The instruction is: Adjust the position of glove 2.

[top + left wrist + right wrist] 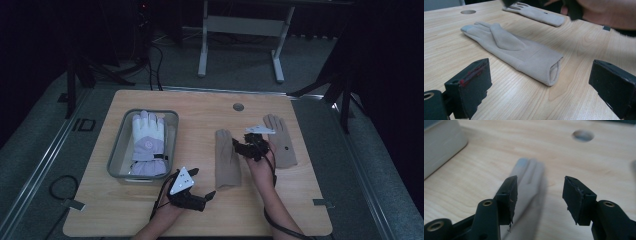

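So far only the white-and-lilac glove point(147, 142) lies in the grey bin point(116, 150) at nine o'clock, while two beige gloves, the near one point(227, 159) and the far one point(281, 140), wait flat on the table point(200, 120) toward three o'clock, with the right gripper point(245, 148) between them and the left gripper point(202, 184), both with jaws parted and empty.

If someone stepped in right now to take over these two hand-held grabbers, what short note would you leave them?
Left gripper: open, nothing held, low over the near table edge, aimed at the cuff of the nearer flat beige fabric glove.
Right gripper: fingers apart, nothing between them, above that glove.
The second beige fabric glove lies flat beside it, farther right.
Done: a white and lilac padded glove sits in the grey plastic bin.
Left, probably: both beige gloves are outside the bin on the wooden table.
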